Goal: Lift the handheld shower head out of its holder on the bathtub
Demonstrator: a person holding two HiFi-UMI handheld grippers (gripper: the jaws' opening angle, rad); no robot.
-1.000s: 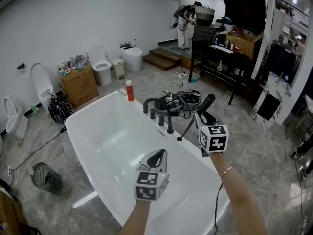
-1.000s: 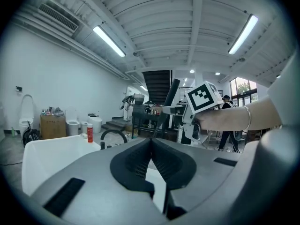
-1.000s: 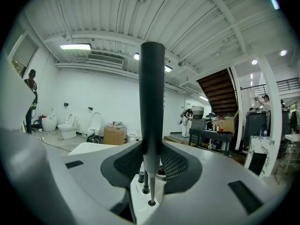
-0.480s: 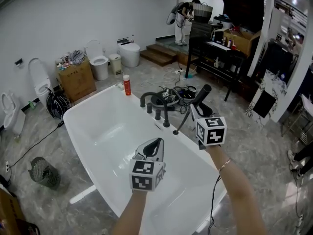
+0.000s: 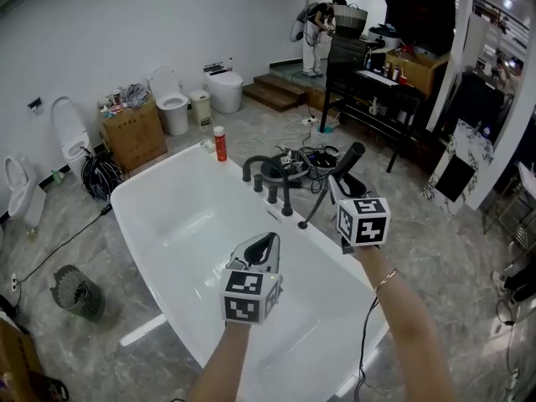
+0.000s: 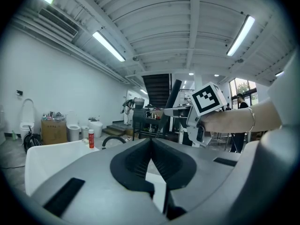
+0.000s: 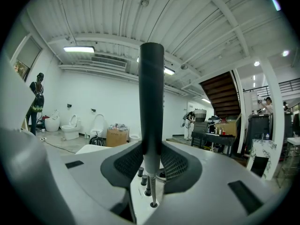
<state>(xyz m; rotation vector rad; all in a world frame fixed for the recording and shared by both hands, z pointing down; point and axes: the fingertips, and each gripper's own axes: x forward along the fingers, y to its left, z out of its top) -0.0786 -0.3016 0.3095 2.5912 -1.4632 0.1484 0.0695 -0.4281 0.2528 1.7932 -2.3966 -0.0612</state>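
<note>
The handheld shower head is a slim black wand, and my right gripper is shut on its lower part. It stands upright above the tub's right rim. Its thin metal hose runs down to a hole in the rim. In the right gripper view the wand stands straight up between the pads, with the hose hanging below. My left gripper hovers over the white bathtub, its jaws shut with nothing between them.
A black faucet spout and knobs stand on the tub rim just beyond the hose. A red bottle sits at the tub's far corner. Cables, toilets, a cardboard box and a black table surround the tub.
Both grippers rose slightly, and the shower head went up with the right one. Over the last half second they have held still.
</note>
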